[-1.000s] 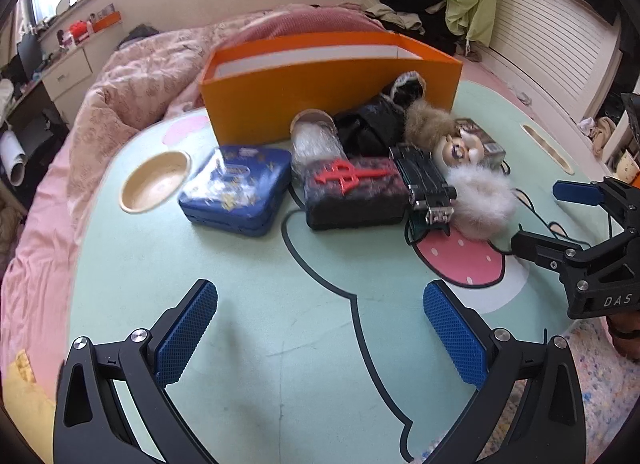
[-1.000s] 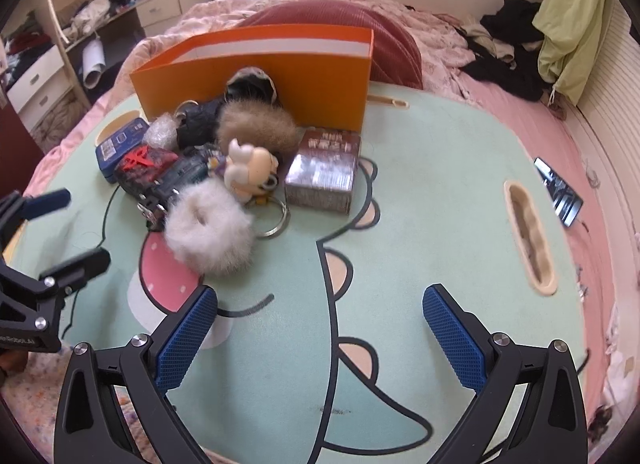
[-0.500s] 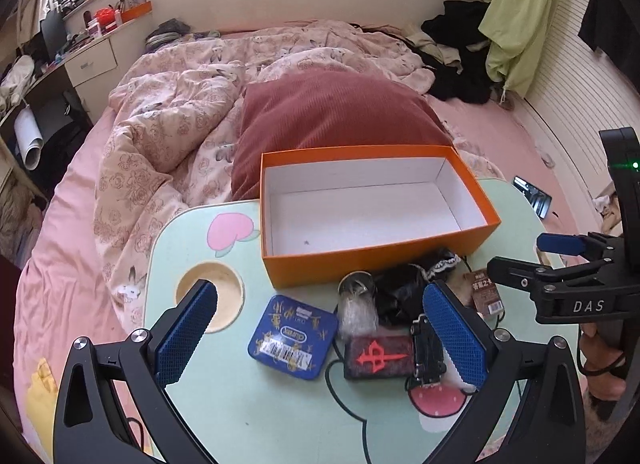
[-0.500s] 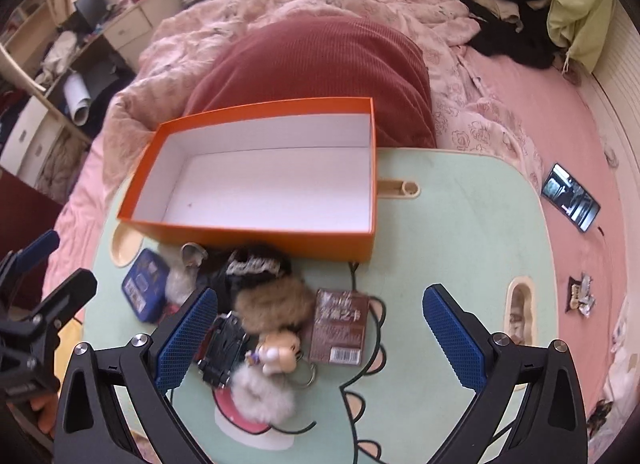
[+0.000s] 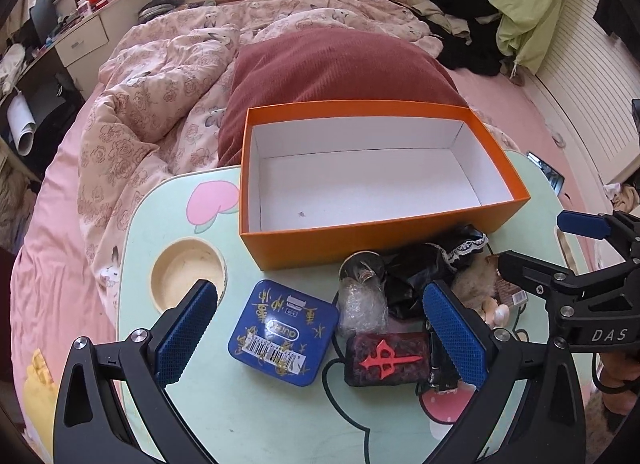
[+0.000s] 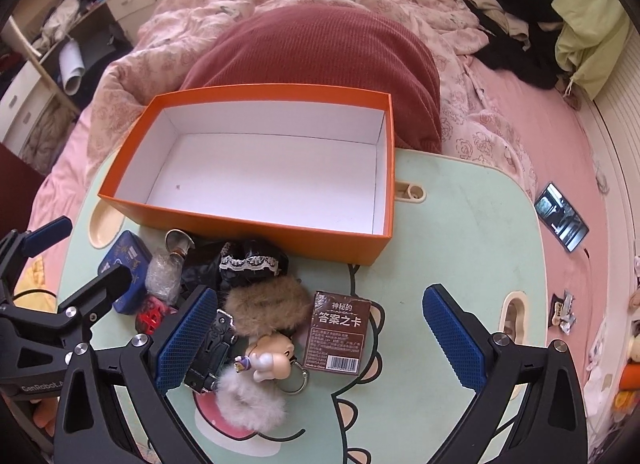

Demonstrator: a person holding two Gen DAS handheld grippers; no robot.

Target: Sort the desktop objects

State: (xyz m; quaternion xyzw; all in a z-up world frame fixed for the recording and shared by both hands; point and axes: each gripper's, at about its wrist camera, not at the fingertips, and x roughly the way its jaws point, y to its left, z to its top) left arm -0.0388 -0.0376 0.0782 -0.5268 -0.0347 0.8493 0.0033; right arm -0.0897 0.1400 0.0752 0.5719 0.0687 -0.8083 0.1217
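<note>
Both grippers now hang higher over the lap table (image 6: 460, 223) than a second ago, when they sat low beside the clutter and only the orange box's side showed; its white floor is now in view. Nearest, the left gripper (image 5: 320, 332) has its blue pads spread wide and holds nothing, poised above the blue tin (image 5: 284, 338) and the dark case with a red emblem (image 5: 386, 358). Likewise the right gripper (image 6: 320, 336) is wide apart and empty, above the white fur pom (image 6: 252, 400), the small figurine keychain (image 6: 274, 358), the brown fur pom (image 6: 266, 306) and the brown card box (image 6: 338, 332). Behind these lie a plastic-wrapped bottle (image 5: 362, 298) and black lace-trimmed fabric (image 6: 248, 264), crowded against the box. Farther on, the orange box (image 6: 256, 223) stands at the table's far edge. Beyond it lie a red pillow (image 5: 340, 63) and a pink floral quilt (image 5: 160, 103).
</note>
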